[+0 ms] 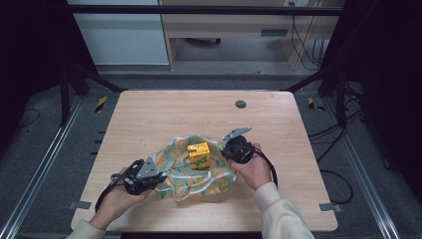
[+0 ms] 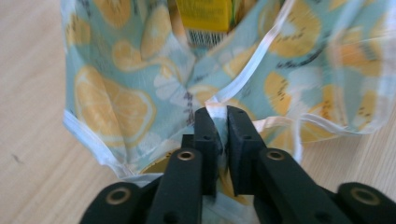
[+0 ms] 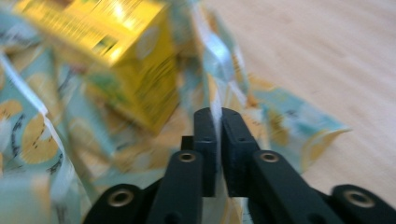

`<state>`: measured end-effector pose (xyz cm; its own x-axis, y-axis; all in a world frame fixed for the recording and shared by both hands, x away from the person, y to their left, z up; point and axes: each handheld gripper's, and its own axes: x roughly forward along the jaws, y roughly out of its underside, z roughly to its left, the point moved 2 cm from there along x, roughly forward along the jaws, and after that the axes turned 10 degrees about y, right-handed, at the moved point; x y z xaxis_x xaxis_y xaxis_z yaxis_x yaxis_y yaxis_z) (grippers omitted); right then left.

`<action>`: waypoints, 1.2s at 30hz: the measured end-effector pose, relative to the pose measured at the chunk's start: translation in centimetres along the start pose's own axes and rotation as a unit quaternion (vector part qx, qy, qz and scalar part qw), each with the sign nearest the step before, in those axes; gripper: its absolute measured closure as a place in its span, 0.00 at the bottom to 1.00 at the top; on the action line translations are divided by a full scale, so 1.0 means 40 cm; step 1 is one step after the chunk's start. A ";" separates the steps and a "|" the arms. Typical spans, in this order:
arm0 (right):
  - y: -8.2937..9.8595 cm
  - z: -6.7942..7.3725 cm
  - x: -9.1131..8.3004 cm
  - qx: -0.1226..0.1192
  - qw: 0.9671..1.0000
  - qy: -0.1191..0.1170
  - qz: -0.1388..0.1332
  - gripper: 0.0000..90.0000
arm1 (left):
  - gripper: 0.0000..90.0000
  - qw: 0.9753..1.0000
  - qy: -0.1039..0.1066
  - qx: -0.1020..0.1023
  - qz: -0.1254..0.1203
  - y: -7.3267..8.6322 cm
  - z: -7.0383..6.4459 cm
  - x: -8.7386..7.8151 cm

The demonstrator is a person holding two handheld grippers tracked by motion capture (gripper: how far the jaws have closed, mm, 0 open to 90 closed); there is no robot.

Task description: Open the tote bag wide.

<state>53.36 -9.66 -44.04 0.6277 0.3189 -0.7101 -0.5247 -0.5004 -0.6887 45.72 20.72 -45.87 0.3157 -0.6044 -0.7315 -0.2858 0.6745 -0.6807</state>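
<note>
Lemon-print cloth [image 1: 191, 174] lies bunched on the bench [image 1: 149, 114], near the front edge, approx. midway btwn the left & right edges. A yellow box [image 1: 198, 155] sits on the cloth, toward its far side, tilted a bit.

Left tool [image 1: 149, 177] is at the cloth's left end, held by the person's left hand [image 1: 115, 199] coming in from the front edge. In the left gripper view the left tool [image 2: 218, 123] has its jaws closed on a white-hemmed fold of the cloth [image 2: 140, 84]; the hem runs straight into the narrow slit btwn them. The box [image 2: 205, 14] shows beyond, at the top of that view.

Right tool [image 1: 230, 149] is at the cloth's right end, just right of the box, held by the right hand [image 1: 256, 169]. In the right gripper view the right tool [image 3: 217, 123] is likewise clamped on a cloth edge [image 3: 219, 56], w/ the box [image 3: 116, 51] blurred, up & left of the jaws, close by.

Cloth spans btwn the two tools; the box is nearer the right one.
</note>
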 end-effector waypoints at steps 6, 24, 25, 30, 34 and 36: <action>-0.031 -0.074 0.025 0.020 0.999 0.036 -0.010 0.99 | 0.97 1.000 0.019 -0.011 0.002 -0.005 -0.005 0.022; -0.062 -0.124 -0.066 0.058 0.995 0.054 -0.053 0.40 | 0.57 1.000 0.004 -0.007 -0.002 -0.024 -0.022 0.003; -0.062 -0.124 -0.066 0.058 0.995 0.054 -0.053 0.40 | 0.57 1.000 0.001 -0.007 -0.008 -0.032 -0.022 -0.007; -0.032 -0.102 -0.143 0.061 0.995 0.025 -0.068 0.34 | 0.50 1.000 -0.021 -0.007 -0.017 -0.070 0.021 -0.035; 0.003 -0.074 -0.167 0.061 0.996 0.006 -0.072 0.31 | 0.47 0.999 -0.036 -0.013 -0.023 -0.099 0.062 -0.051; 0.028 -0.045 -0.173 0.059 0.996 -0.010 -0.064 0.28 | 0.45 0.999 -0.043 -0.011 -0.022 -0.117 0.083 -0.057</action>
<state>49.47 -13.88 -39.63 0.6825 0.3914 -0.6172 -0.5062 -0.3561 -0.7855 49.34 20.34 -40.91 0.4045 -0.5936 -0.6957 -0.2900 0.6382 -0.7131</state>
